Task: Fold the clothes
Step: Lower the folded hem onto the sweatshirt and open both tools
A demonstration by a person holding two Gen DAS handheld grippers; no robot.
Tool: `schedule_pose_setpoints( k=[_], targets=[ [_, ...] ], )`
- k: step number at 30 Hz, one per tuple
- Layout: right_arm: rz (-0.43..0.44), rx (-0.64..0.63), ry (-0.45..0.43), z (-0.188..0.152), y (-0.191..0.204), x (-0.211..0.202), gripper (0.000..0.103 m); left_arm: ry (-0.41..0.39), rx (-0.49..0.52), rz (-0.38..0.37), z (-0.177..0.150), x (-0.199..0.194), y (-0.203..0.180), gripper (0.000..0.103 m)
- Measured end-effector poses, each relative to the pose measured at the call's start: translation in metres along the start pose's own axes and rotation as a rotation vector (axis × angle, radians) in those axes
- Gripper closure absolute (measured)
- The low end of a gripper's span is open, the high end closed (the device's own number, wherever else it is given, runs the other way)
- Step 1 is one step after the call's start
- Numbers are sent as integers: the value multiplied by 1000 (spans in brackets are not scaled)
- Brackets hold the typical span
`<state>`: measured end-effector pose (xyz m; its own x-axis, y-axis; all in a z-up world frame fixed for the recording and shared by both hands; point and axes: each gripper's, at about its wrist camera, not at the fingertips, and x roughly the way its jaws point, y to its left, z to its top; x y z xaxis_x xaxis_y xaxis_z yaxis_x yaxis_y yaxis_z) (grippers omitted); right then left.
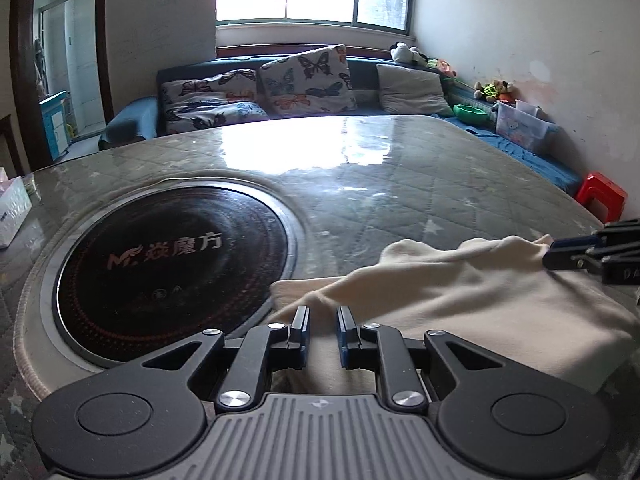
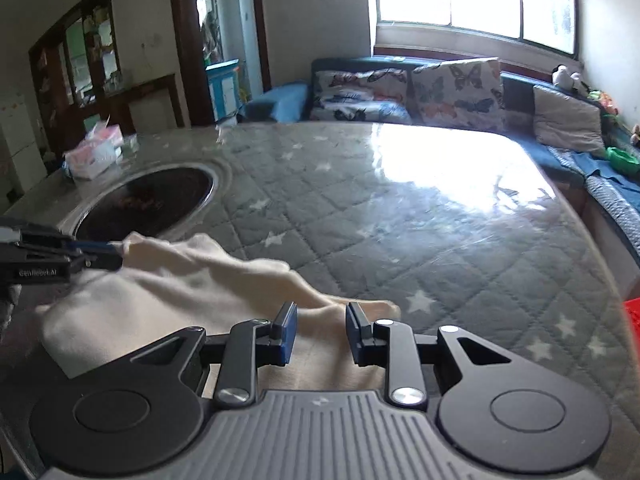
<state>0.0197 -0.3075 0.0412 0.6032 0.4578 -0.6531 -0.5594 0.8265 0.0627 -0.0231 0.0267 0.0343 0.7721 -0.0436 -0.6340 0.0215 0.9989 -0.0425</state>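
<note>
Cloth (image 1: 460, 292) on table, left claw (image 1: 323, 316) and right claw (image 2: 321, 312) each clenched on its edge

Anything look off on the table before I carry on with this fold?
The cream garment lies bunched and uneven, one end reaching the rim of the built-in black cooktop. Nothing spilled or damaged on the quilted table cover.
</note>
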Motion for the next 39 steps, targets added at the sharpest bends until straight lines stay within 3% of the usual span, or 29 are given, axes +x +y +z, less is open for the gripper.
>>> schedule_pose_setpoints(
  k=[8, 17, 19, 25, 31, 39],
  targets=[
    [-1, -14, 5, -1, -1, -7, 77, -26, -36, 32, 3, -12, 11, 86],
    [82, -144, 0, -15, 36, -49, 75, -38, 55, -90, -17, -49, -28, 86],
    [102, -160, -6, -18, 48, -53, 70, -30, 69, -117, -23, -53, -37, 85],
    [142, -204, -22, -26, 76, -49, 69, -55, 109, -194, -26, -57, -67, 85],
    [123, -182, -11, -40, 81, -40, 69, -39, 166, -202, -37, -45, -87, 85],
    [117, -175, -42, -49, 78, -50, 70, -28, 170, -201, -43, -41, -83, 85]
  ],
)
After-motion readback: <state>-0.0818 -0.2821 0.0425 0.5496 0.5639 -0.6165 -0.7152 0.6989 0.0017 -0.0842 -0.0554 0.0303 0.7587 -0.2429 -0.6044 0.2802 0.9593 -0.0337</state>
